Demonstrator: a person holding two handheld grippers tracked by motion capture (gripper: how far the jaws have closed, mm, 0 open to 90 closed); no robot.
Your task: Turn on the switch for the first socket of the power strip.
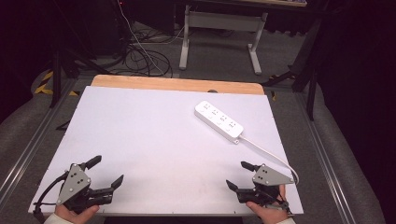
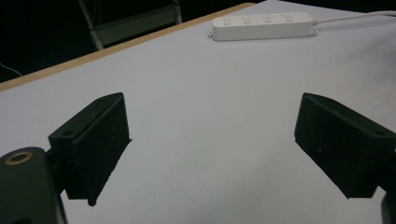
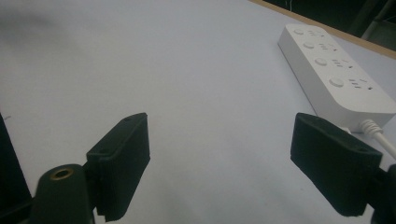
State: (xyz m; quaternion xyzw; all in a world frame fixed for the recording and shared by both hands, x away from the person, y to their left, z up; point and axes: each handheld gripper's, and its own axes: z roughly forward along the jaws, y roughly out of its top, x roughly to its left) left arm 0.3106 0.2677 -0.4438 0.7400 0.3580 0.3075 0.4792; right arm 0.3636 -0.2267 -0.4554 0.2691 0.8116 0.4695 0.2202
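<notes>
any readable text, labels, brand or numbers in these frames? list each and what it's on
None readable.
White power strip: four socket groups and round buttons along its top face in the right gripper view, with no print or brand that can be made out.
Grey three-cornered plates on the left gripper and right gripper: screw holes only, no markings.
White table top: plain, no lettering.

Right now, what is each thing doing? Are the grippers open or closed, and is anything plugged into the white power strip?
Left gripper: open, holding nothing, low over the table near its front edge.
Right gripper: open, holding nothing, low over the table near its front edge.
Power strip: lying flat, sockets up, nothing plugged in.
Cord: attached to the strip, running to the table's right edge.
Table: white top.
</notes>
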